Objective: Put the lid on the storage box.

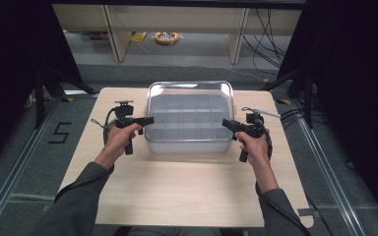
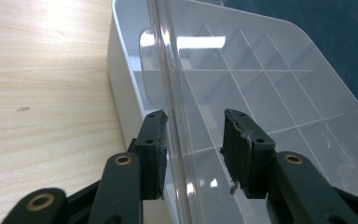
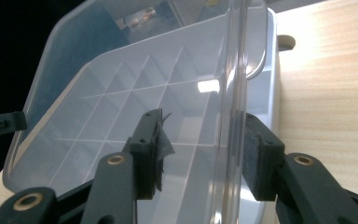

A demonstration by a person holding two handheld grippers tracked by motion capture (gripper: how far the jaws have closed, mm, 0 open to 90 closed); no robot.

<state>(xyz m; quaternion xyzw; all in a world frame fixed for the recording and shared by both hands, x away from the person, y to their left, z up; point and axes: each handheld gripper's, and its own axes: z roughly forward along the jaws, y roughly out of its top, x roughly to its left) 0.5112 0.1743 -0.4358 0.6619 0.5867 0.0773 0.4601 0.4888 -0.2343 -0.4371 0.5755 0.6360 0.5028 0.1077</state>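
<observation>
A clear plastic compartment box [image 1: 187, 146] with a see-through lid [image 1: 192, 91] sits at the back middle of the wooden table [image 1: 177, 191]. Its grid of dividers shows through the lid. My left gripper [image 1: 150, 120] is at the box's left side, and my right gripper [image 1: 225, 123] at its right side. In the left gripper view, the left gripper [image 2: 193, 121] stands open with the lid's side edge [image 2: 170, 93] between its jaws, close to the left jaw. In the right gripper view, the right gripper [image 3: 203, 123] is open astride the lid's other edge [image 3: 233, 93]. Whether the lid is lifted, I cannot tell.
The table's near half is bare wood. A piece of grey tape [image 1: 305, 212] marks the front right corner. Beyond the table are desk legs [image 1: 115, 39], a yellow cable coil [image 1: 166, 37] on the floor and black curtains on both sides.
</observation>
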